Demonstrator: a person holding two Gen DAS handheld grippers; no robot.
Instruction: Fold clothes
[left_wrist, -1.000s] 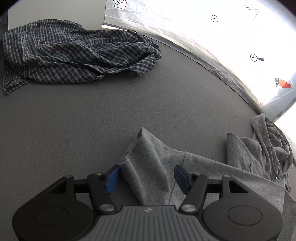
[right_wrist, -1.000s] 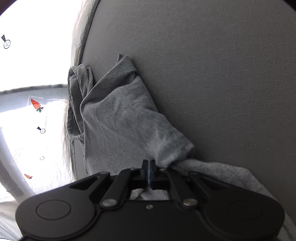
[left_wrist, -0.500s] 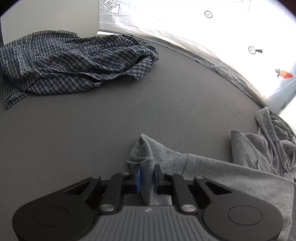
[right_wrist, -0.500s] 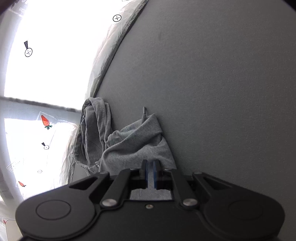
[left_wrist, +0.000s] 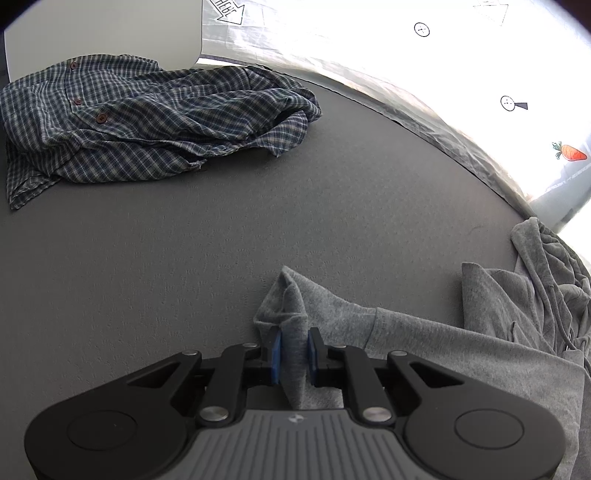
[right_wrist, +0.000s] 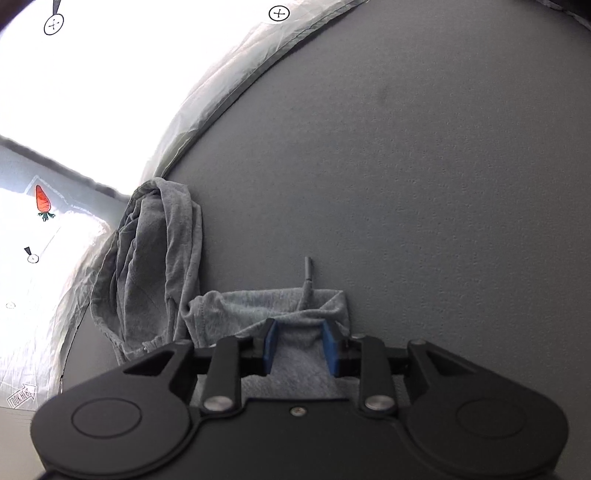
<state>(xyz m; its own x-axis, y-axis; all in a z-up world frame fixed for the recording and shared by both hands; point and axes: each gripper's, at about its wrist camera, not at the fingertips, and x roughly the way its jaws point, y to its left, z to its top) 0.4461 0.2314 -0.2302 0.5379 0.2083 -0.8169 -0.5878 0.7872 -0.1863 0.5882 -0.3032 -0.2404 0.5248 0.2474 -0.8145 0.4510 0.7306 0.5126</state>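
Beyond hoodie (left_wrist: 424, 332), plaid shirt (left_wrist: 147, 122) (left view only).

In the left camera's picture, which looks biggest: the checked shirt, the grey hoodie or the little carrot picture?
1. Checked shirt and grey hoodie: too alike to rank; the hoodie is nearer and cut off.
2. Carrot picture, smallest.

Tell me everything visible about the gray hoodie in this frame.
The gray hoodie is a soft heathered knit, crumpled and unfolded on the dark gray surface. Its hood is bunched near the surface's edge, and a drawstring tip pokes out. The left gripper pinches a raised fold of it. The right gripper is open, with fabric lying between its fingers.
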